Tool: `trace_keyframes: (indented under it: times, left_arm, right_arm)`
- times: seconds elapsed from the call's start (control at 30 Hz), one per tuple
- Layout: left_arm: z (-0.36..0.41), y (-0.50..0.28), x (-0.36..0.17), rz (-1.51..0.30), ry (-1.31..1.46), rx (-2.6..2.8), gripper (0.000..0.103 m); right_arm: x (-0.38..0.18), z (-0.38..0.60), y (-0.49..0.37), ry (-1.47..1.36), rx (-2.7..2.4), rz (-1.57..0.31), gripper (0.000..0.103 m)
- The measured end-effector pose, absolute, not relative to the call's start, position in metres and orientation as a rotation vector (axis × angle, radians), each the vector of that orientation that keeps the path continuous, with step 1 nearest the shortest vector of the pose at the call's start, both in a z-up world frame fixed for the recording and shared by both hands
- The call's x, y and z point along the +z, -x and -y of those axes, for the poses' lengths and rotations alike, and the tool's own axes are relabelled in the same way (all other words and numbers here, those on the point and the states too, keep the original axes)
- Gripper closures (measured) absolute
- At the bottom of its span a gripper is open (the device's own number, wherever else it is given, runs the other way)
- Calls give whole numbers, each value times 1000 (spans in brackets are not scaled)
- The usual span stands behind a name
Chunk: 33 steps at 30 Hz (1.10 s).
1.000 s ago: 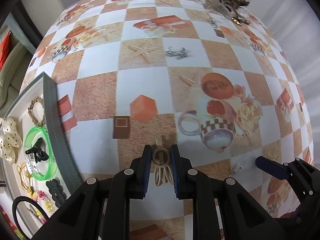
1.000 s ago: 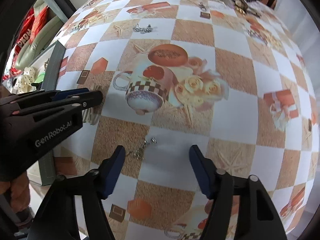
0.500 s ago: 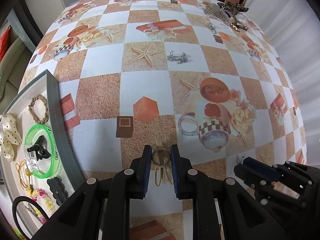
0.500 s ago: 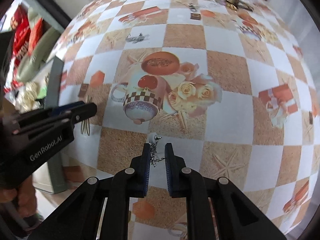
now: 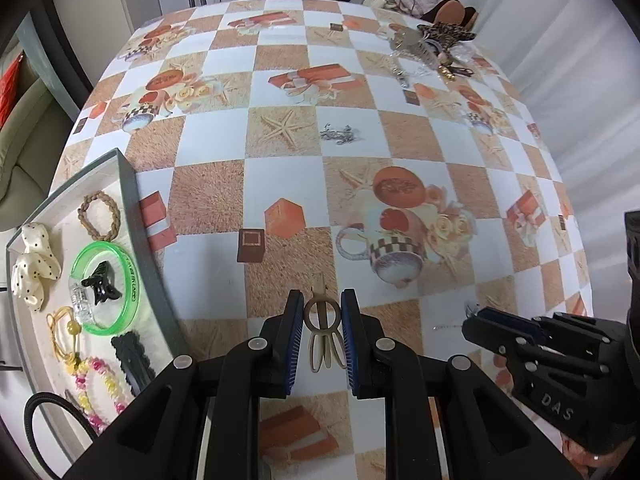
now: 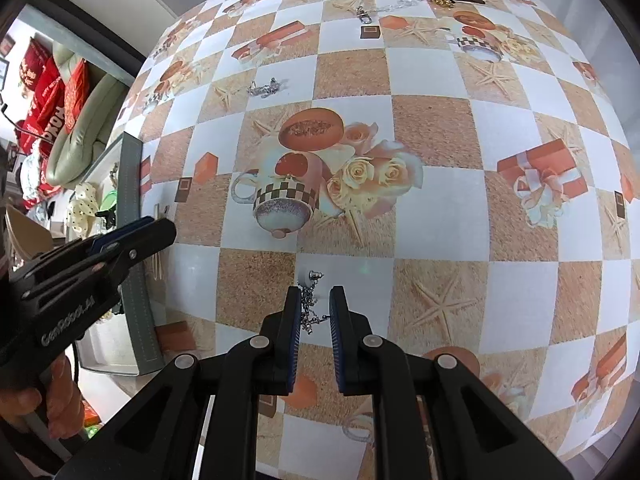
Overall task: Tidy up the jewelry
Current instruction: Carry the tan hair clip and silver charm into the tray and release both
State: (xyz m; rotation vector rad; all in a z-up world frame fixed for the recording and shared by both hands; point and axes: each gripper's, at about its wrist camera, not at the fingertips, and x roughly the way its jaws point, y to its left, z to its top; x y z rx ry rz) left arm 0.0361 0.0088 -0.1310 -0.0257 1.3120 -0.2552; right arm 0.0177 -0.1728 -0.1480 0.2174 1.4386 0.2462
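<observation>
My left gripper [image 5: 321,312] is shut on a beige hair clip [image 5: 322,330] and holds it above the checkered tablecloth. My right gripper [image 6: 315,306] is shut on a silver chain earring [image 6: 309,300] with a white stud, lifted above the cloth. The right gripper also shows at the lower right of the left wrist view [image 5: 500,328]. The left gripper shows at the left of the right wrist view [image 6: 132,236]. A grey-rimmed tray [image 5: 138,220] at the left holds a green bangle [image 5: 105,288], a braided ring, a polka-dot bow and other pieces.
A loose silver chain [image 5: 340,134] lies mid-table. A pile of clips and jewelry [image 5: 432,48] sits at the far right corner. A sofa with red cushions [image 6: 60,92] stands beyond the table's left edge.
The right gripper closed on the chain earring and lifted it. Both grippers have risen from the table; the left still holds the hair clip.
</observation>
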Motion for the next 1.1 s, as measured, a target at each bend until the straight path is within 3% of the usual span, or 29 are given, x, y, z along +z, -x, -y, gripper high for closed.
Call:
trace_keyframes:
  times: [1.1]
  left_arm:
    - [-83,25,-89,-1257,122,-177,79]
  right_arm:
    - [-85,128,-8,-194,306,-1413,88]
